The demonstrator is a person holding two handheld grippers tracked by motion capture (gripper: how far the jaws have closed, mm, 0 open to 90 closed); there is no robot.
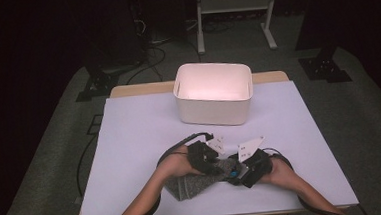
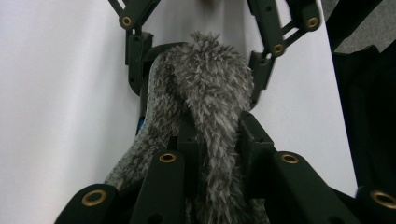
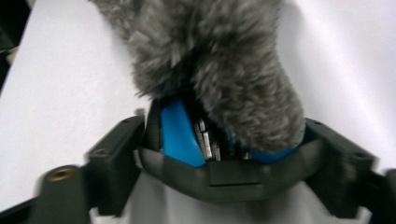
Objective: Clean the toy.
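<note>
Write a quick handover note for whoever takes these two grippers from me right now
Left gripper: shut on the grey fuzzy cloth, near the table's front edge.
Right gripper: shut on the same cloth's other end; a blue part shows between its jaws.
Cloth lies bunched on the white table cover, apart from the white bin.
Done: both ends gripped.
Left: probably folding the cloth or moving it to the bin, which looks empty.

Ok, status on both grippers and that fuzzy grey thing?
Left gripper shut on fuzzy grey cloth. Right gripper shut on its other end. White bin beyond, apart.
</note>
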